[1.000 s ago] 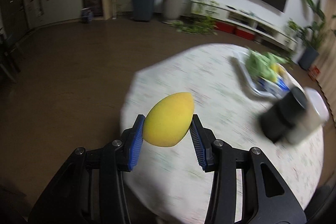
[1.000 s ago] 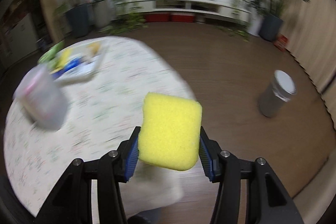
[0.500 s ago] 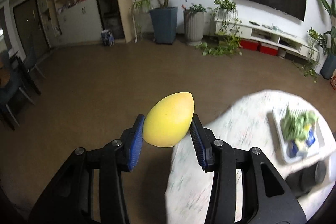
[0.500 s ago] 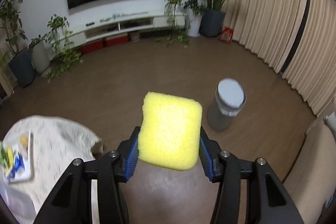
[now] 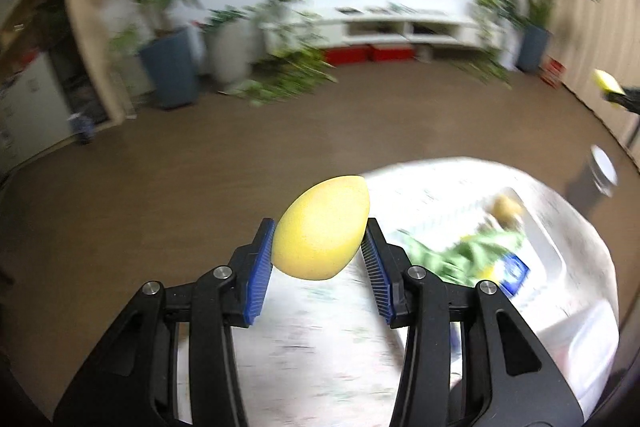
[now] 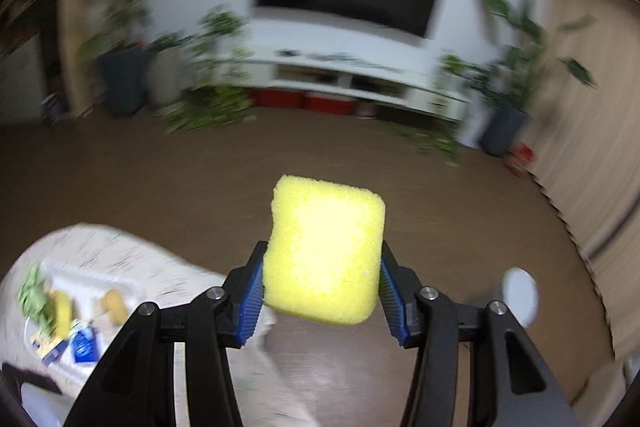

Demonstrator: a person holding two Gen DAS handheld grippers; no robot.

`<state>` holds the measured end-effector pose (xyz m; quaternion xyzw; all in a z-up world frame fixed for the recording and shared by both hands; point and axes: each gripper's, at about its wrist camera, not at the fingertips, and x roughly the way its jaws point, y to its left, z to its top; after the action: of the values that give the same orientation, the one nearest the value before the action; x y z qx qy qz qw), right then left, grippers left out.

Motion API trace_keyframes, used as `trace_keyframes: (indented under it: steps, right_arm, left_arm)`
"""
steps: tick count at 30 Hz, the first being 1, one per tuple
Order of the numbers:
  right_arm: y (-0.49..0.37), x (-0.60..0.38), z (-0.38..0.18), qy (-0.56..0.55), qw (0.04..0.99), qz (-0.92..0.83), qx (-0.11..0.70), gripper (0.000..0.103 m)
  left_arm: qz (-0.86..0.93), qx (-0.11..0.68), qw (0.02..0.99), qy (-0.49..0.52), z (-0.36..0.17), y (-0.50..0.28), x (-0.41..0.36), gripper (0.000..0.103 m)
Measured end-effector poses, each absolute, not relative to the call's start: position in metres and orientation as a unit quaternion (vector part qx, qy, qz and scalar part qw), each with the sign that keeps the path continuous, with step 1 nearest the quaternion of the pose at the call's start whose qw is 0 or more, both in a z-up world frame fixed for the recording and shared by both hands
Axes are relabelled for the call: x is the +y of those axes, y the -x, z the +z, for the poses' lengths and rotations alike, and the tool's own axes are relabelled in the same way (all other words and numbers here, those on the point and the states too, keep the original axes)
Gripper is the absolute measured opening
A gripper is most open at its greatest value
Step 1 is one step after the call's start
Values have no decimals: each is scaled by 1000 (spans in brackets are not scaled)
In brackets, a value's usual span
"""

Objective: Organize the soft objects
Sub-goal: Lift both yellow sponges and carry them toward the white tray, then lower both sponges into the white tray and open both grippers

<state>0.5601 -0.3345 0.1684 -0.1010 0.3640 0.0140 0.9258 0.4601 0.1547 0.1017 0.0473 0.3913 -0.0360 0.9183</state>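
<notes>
both grippers angled downward, left gripper (image 5: 320,259) and right gripper (image 6: 322,281) clamped

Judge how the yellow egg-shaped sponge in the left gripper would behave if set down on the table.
Egg-shaped sponge, pinched between the left gripper pads: its rounded, tapered body would probably roll or rock on the table. Its matte foam look suggests it is light and squashy.

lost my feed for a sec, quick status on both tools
Left tool shut on egg-shaped sponge. Right tool shut on square yellow sponge. Both held in the air near the table; nothing in the way.
</notes>
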Motion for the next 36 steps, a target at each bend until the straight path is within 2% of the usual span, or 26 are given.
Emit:
trace_keyframes:
  steps: [8, 16, 31, 36]
  right_arm:
    - [-546, -213, 74, 182, 876, 164, 415, 54]
    - [-524, -139, 23, 233, 829, 254, 439, 54]
    - [-524, -127, -15, 216, 813, 274, 467, 54]
    - [-524, -130, -15, 210, 816, 275, 463, 55]
  left_arm:
    - [-112, 422, 897, -60, 53, -454, 110, 41]
    - [-162, 429, 886, -69, 22, -432, 86, 41]
    - [-182, 442, 875, -82, -13, -430, 67, 41]
    - [-177, 438, 879, -67, -19, -430, 70, 45]
